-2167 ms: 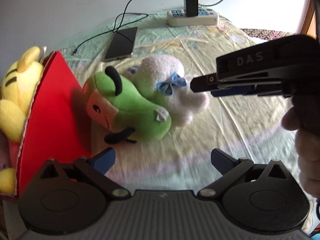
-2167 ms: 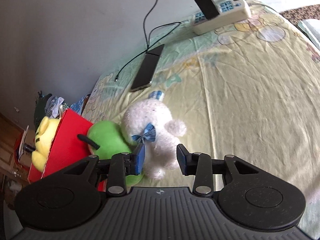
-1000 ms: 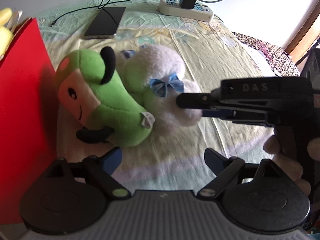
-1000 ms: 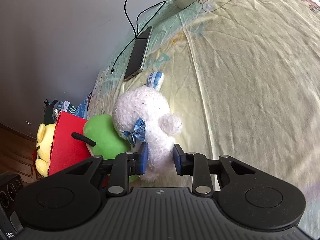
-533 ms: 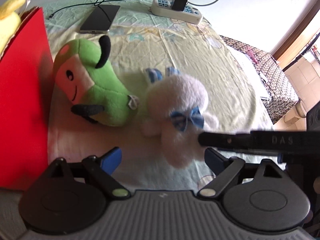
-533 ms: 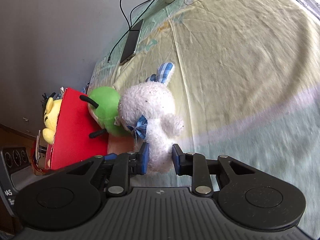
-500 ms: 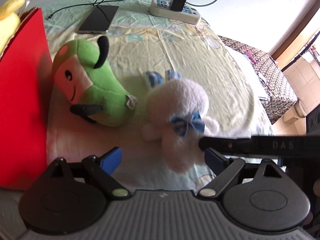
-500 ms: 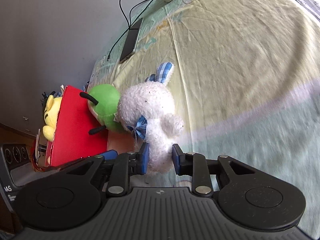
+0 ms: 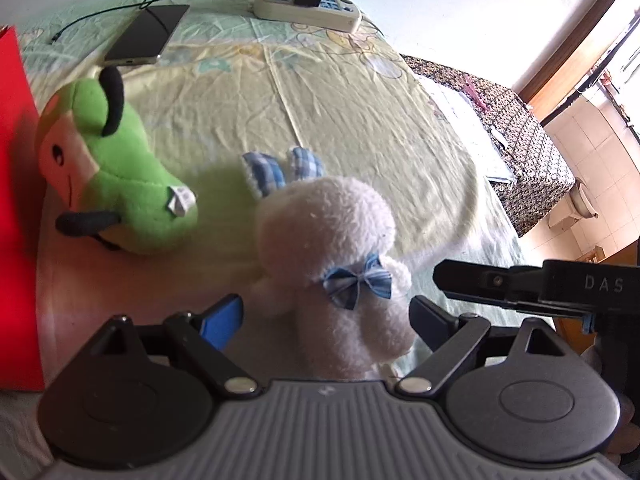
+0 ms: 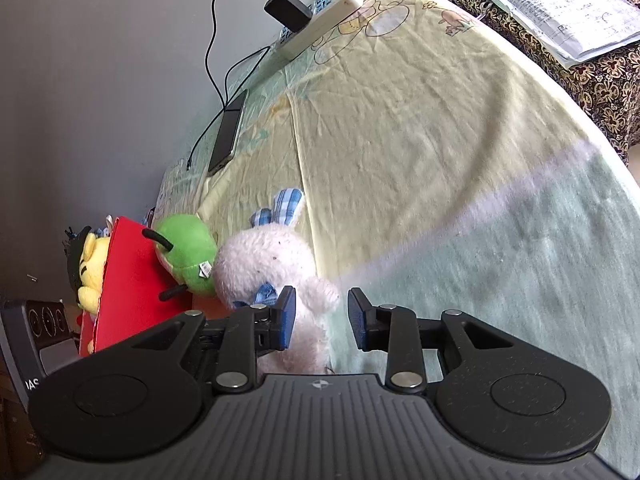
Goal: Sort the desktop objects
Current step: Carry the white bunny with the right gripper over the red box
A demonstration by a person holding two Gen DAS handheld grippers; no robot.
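Observation:
A white plush bunny (image 9: 324, 232) with a blue bow lies on the pale bedsheet, its body between the wide-apart fingers of my open left gripper (image 9: 326, 320), which do not visibly touch it. In the left wrist view my right gripper (image 9: 440, 280) hangs just right of the bunny with a small gap. In the right wrist view the bunny (image 10: 260, 264) rests against the left finger of my right gripper (image 10: 320, 316); sheet shows between its arm and the right finger. A green plush (image 9: 124, 184) lies beside the red box (image 9: 16, 200).
A phone (image 9: 148, 36) on a cable and a power strip (image 9: 308, 4) lie at the far side of the bed. A yellow plush (image 10: 94, 264) sits in the red box (image 10: 128, 280). Papers (image 10: 560, 4) rest on a patterned stool past the bed's right edge.
The right gripper pulled the white bunny away from the green plush toward the near edge, between the left fingers. Its jaws have now eased apart and its tip sits clear of the bunny.

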